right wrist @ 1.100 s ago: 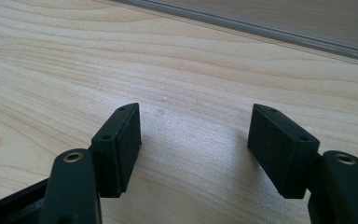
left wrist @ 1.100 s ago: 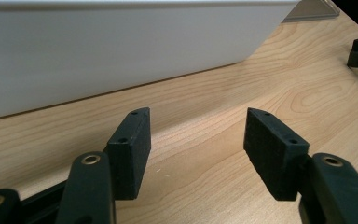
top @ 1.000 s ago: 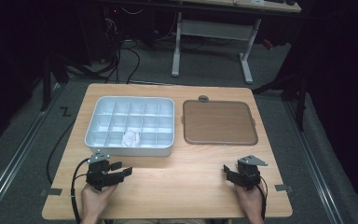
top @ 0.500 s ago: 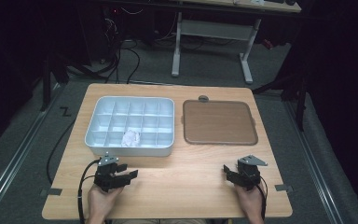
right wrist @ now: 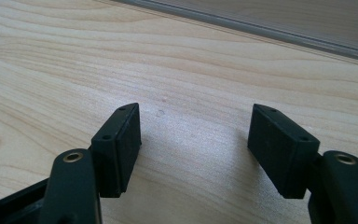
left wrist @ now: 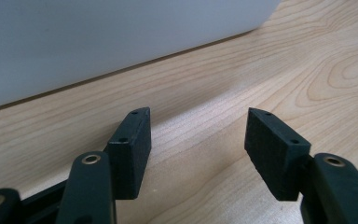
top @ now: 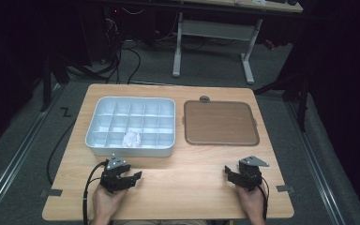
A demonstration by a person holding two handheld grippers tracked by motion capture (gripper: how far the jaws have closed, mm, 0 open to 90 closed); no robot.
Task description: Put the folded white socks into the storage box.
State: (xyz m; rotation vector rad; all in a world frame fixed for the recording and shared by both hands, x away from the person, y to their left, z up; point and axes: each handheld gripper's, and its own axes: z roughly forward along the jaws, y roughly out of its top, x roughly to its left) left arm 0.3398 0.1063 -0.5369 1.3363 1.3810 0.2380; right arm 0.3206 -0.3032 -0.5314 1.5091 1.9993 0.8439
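On the worktop (top: 187, 183) a compartment tray (top: 96, 136) is placed at the left, and a flat tray (top: 220, 123) just beside it at the right. A crumpled paper (top: 132, 138) is found in a front compartment. Both hand-held grippers are positioned before the trays: left hand-held gripper (top: 130, 177), right hand-held gripper (top: 232, 172).

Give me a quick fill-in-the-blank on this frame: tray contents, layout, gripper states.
1. The crumpled white item lies in the compartment tray's ____ row.
2. The brown tray sits to the ____ of the compartment tray.
3. The left gripper's jaws stand ____, with nothing between them.
4. Both the left gripper and the right gripper are over the ____ tabletop.

Missing words: nearest (front); right; open; wooden
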